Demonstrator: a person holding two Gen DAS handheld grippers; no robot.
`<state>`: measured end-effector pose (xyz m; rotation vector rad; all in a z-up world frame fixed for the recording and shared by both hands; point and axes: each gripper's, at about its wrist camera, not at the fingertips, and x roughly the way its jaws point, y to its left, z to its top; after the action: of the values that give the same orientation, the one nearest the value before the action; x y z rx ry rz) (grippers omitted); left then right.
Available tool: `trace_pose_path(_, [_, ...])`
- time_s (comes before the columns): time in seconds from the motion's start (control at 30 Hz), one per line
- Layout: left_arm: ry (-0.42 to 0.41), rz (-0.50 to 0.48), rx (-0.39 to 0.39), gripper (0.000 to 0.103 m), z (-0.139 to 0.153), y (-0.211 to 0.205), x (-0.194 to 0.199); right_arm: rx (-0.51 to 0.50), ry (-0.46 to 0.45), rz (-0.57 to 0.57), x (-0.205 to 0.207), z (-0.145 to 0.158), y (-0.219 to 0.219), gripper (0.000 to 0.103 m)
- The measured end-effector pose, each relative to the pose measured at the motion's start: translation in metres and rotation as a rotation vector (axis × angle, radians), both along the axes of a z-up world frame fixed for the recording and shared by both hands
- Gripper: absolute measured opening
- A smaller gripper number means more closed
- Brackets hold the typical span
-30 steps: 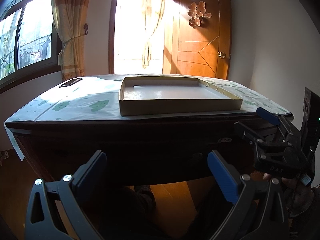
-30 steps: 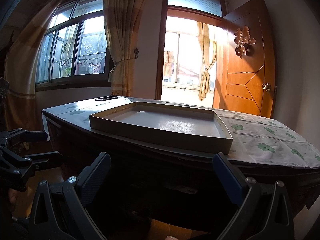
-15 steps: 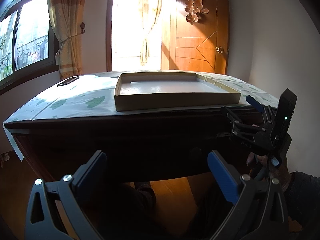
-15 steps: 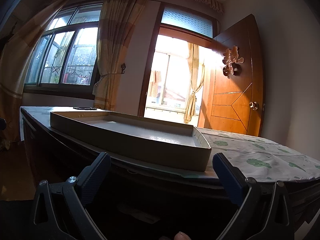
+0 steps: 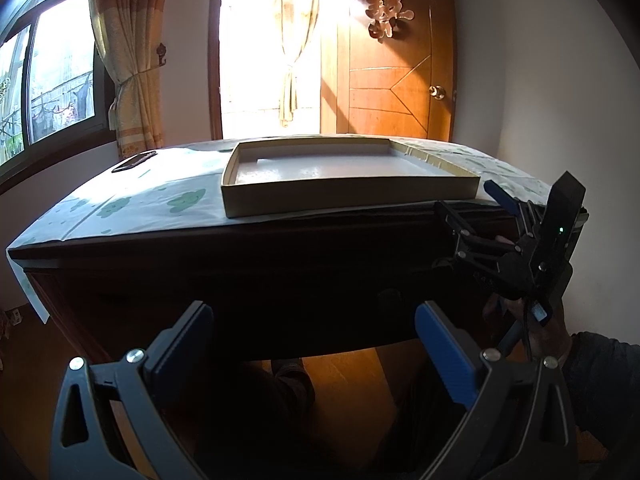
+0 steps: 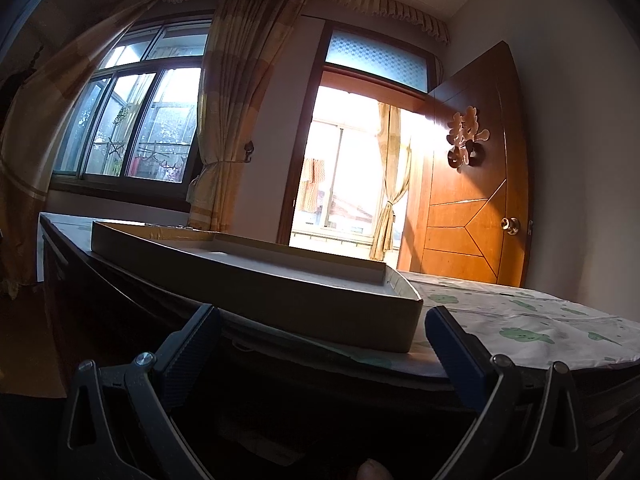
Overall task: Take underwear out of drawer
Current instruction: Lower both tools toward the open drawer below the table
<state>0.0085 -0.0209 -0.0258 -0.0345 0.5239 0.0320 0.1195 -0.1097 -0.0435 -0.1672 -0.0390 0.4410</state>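
Note:
A dark wooden desk [image 5: 256,276] with shut drawer fronts stands before me; its front is in deep shadow and no underwear shows. My left gripper [image 5: 316,344] is open and empty, held low in front of the desk's front. My right gripper [image 6: 324,344] is open and empty, close to the desk's right front edge; it also shows in the left wrist view [image 5: 472,216], raised at the desk's right corner. A shallow cardboard tray [image 5: 348,200] lies empty on the desk top, and shows in the right wrist view [image 6: 280,288].
A white cloth with green prints [image 5: 132,204] covers the desk top. A dark phone [image 5: 134,161] lies at its back left. Behind are a window with curtains [image 5: 128,80], a bright doorway [image 5: 272,60] and an open wooden door [image 5: 396,72]. The floor [image 5: 352,376] is wooden.
My right gripper has risen and moved closer to the desk's right front edge. My left gripper has shifted slightly, staying low and open.

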Motion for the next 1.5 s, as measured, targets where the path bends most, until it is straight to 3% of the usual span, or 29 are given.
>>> trace_pose_path(1.5, [-0.005, 0.021, -0.03, 0.103, 0.003, 0.015, -0.001, -0.124, 0.118, -0.084, -0.032, 0.0, -0.01, 0.102])
